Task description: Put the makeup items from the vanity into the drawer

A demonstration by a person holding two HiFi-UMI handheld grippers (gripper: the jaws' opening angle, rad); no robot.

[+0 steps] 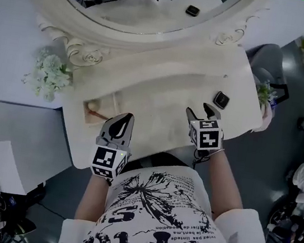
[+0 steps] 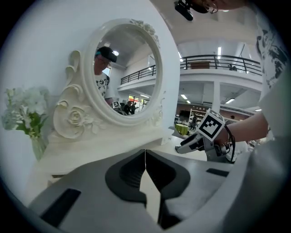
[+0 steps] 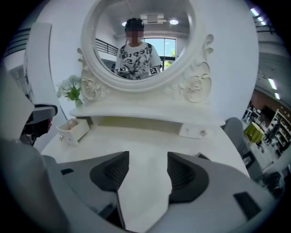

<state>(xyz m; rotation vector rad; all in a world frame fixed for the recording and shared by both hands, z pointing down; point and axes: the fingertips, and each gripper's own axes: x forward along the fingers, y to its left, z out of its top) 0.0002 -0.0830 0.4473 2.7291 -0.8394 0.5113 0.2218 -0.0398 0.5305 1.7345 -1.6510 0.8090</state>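
A small black makeup compact (image 1: 221,99) lies on the white vanity top (image 1: 162,91), right of centre; in the right gripper view only its edge (image 3: 203,157) peeks out behind the right jaw. The little drawer (image 1: 94,109) stands pulled out at the vanity's left, and shows as a white box (image 3: 72,130) in the right gripper view. My right gripper (image 1: 198,109) hovers just left of and nearer than the compact, jaws open with nothing between them (image 3: 148,170). My left gripper (image 1: 123,118) sits by the drawer's right end, its pads (image 2: 136,173) shut together on nothing.
A large oval mirror (image 1: 141,3) rises at the back of the vanity. White flowers (image 1: 48,74) stand at the left end, and another small bunch (image 1: 266,95) at the right edge. A second small drawer (image 3: 195,132) stays closed. A grey chair (image 1: 263,58) stands beyond the right side.
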